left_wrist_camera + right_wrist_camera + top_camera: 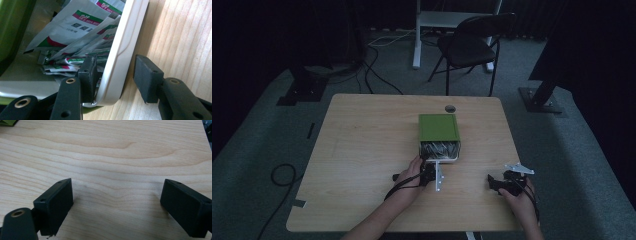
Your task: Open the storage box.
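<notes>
Left gripper (113, 77) jaws apart, straddling white drawer front (125, 47) of green box (438, 127); next clamp, pull. Right gripper (116, 206) idle, spread.

A light wooden surface (362, 150) stands on grey carpet (257, 135). Beyond its far edge, a black folding chair (469, 47) sits beside a white table leg (416, 35). Black cables (377, 70) trail across the floor, one looping at the left (282, 175).
</notes>
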